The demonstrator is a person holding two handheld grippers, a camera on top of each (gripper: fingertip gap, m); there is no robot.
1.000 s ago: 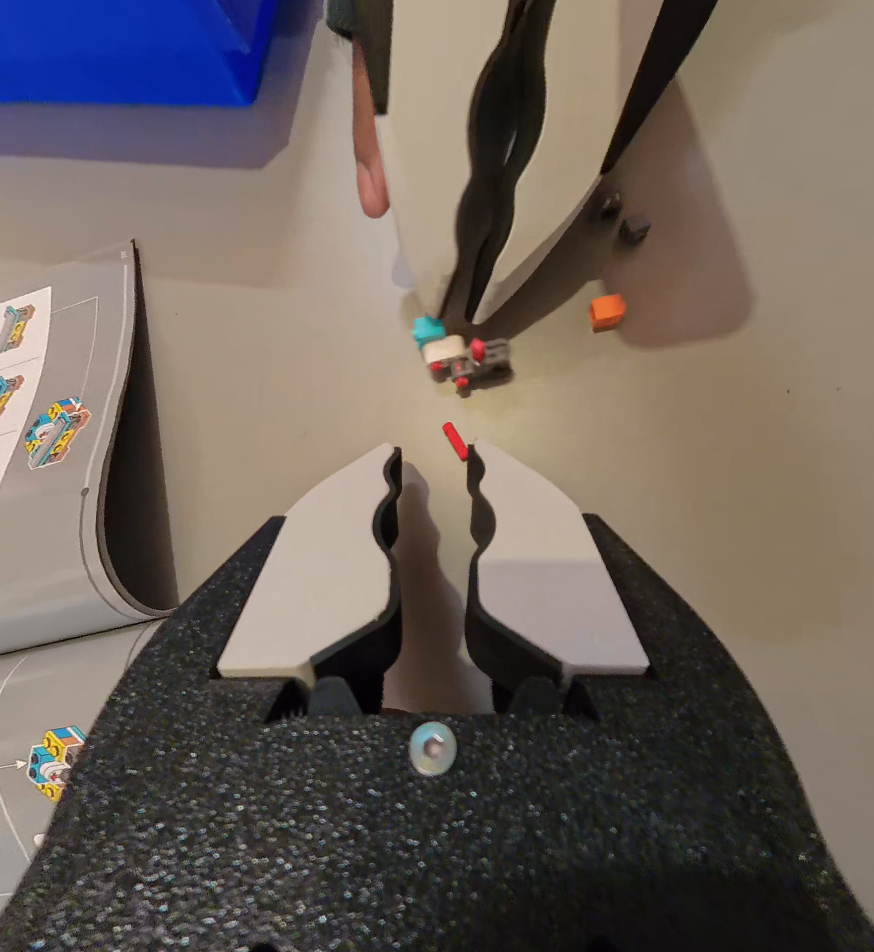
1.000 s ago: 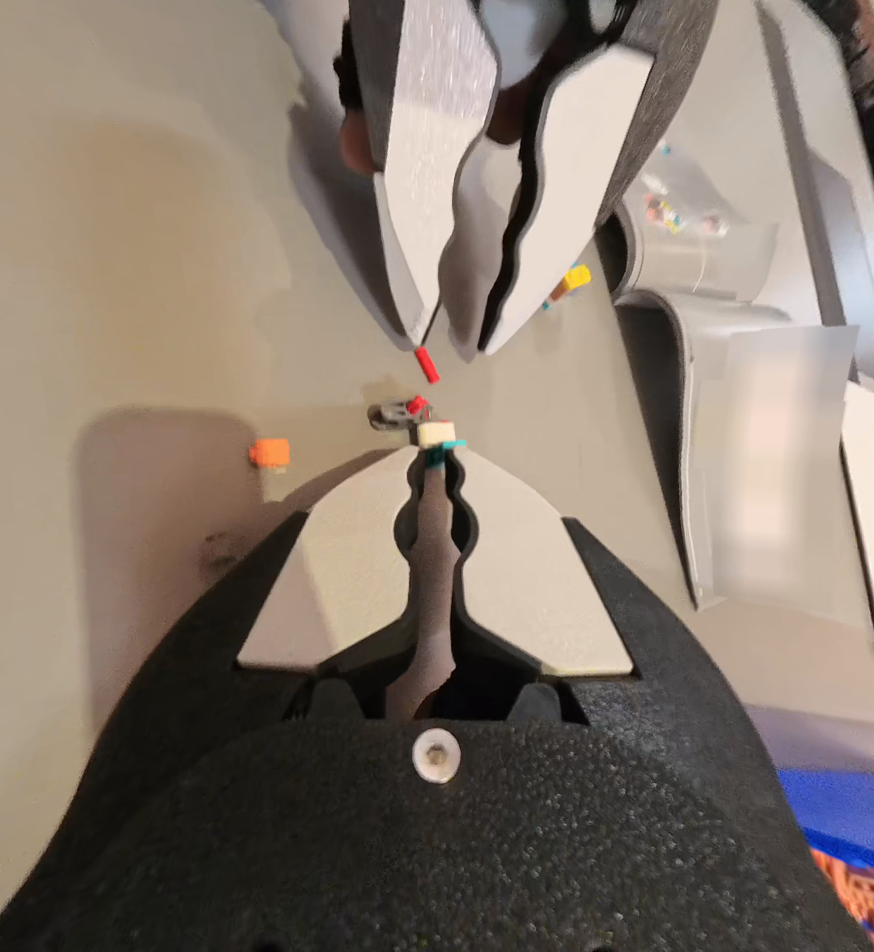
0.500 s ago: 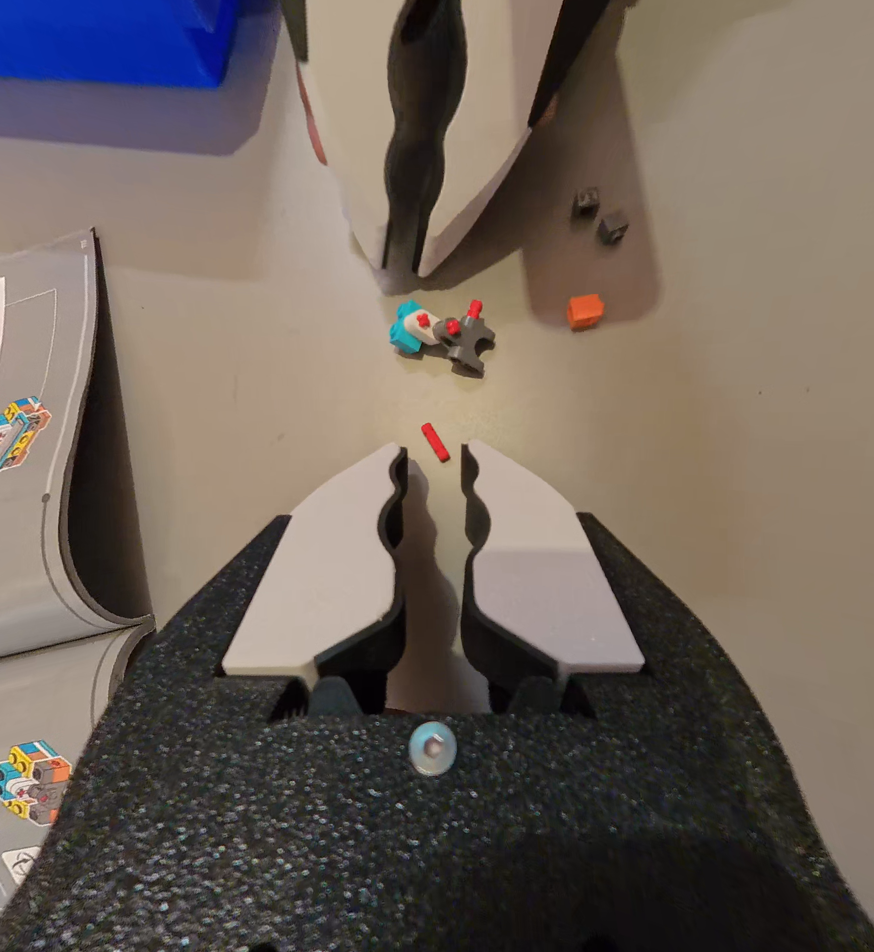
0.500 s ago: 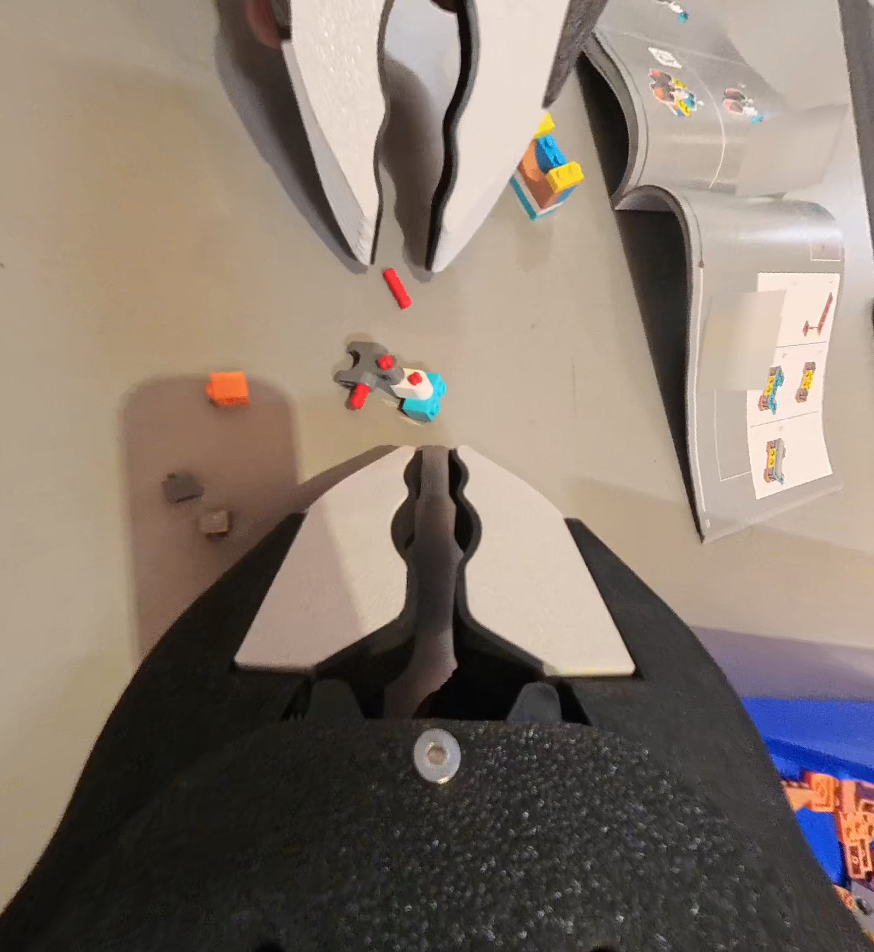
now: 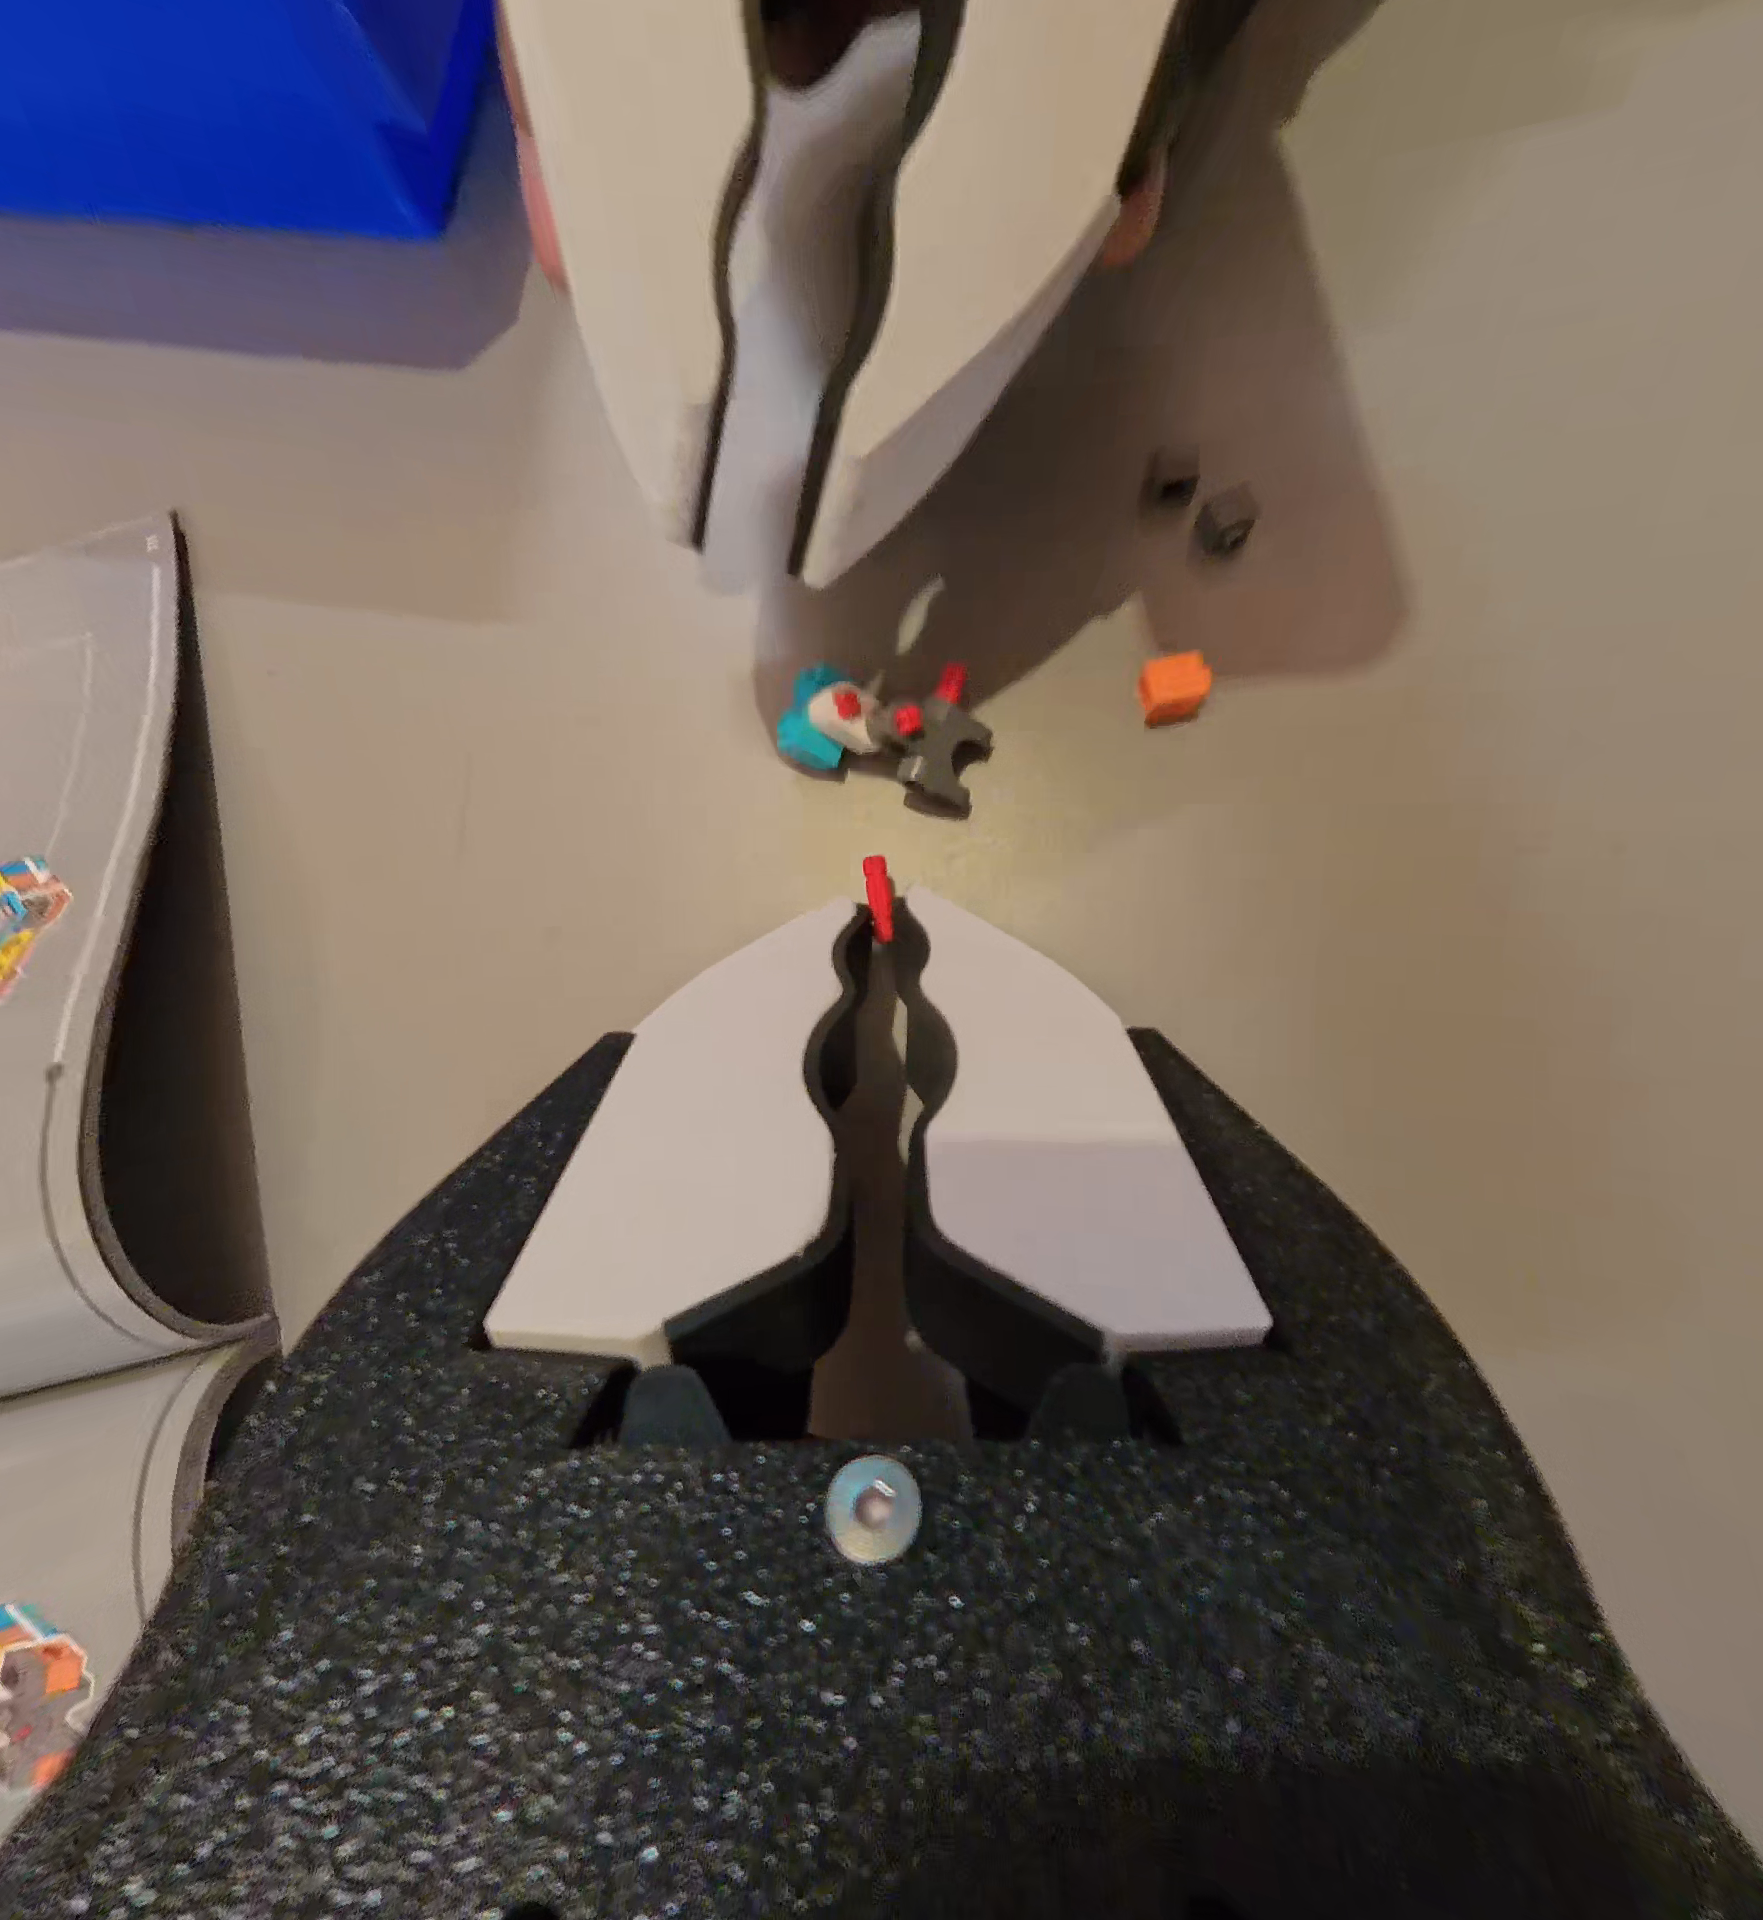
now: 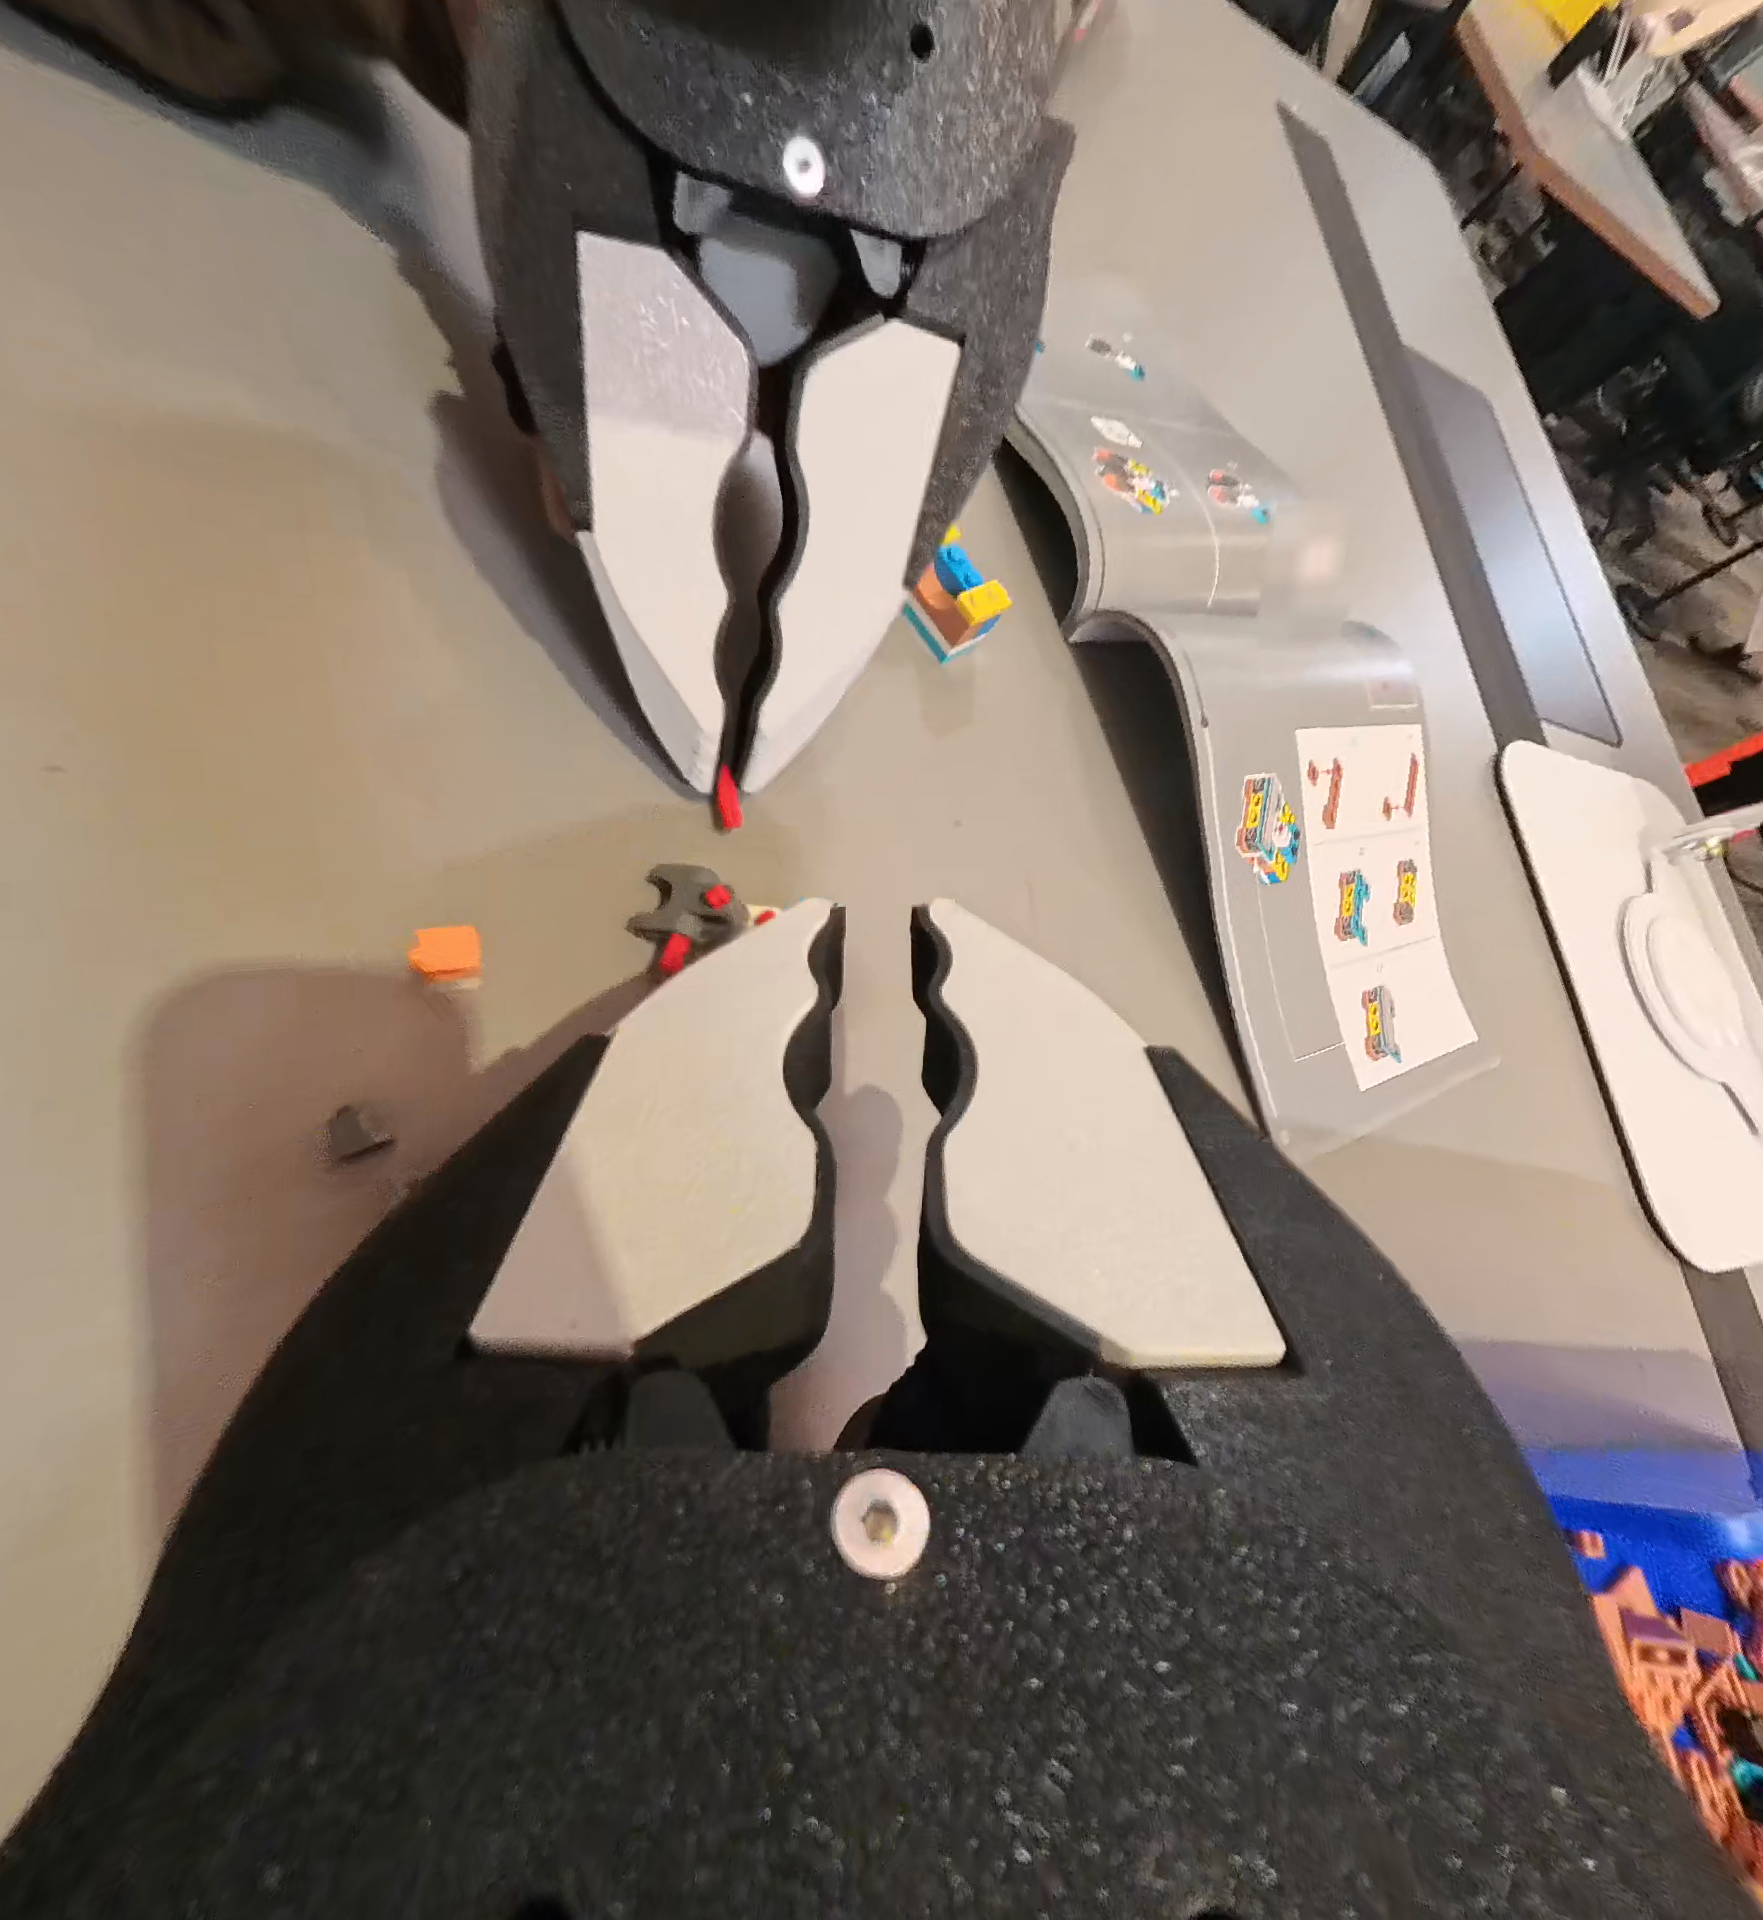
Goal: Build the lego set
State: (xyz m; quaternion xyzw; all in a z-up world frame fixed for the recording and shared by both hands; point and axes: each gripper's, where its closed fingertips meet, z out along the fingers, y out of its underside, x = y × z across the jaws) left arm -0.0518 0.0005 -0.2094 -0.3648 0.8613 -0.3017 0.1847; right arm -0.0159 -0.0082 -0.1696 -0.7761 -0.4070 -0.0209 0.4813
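My left gripper (image 5: 879, 909) is shut on a small red pin (image 5: 876, 896), which sticks out past its fingertips. In the right wrist view this gripper (image 6: 727, 774) comes in from the top with the pin (image 6: 726, 802) at its tip. A small teal, white and dark grey assembly (image 5: 882, 725) with red pins lies on the table just beyond it. My right gripper (image 6: 872, 914) is open and empty, and its left finger covers part of the assembly (image 6: 688, 914). It also shows in the left wrist view (image 5: 752, 566), above the assembly.
An orange brick (image 5: 1175, 688) and small dark pieces (image 5: 1225, 520) lie right of the assembly. A colourful sub-build (image 6: 960, 608) stands by the open instruction booklet (image 6: 1355, 883). A blue bin of bricks (image 6: 1739, 1662) and a white tray (image 6: 1666, 1039) sit at the sides. Across from one pair of fingers to the other is roughly 6 cm. About 6 cm separates my left fingertips from the orange brick (image 5: 1175, 688).
My left gripper has closed on the red pin that lay loose on the table. My right gripper has let go of the assembly, drawn back from it and opened.
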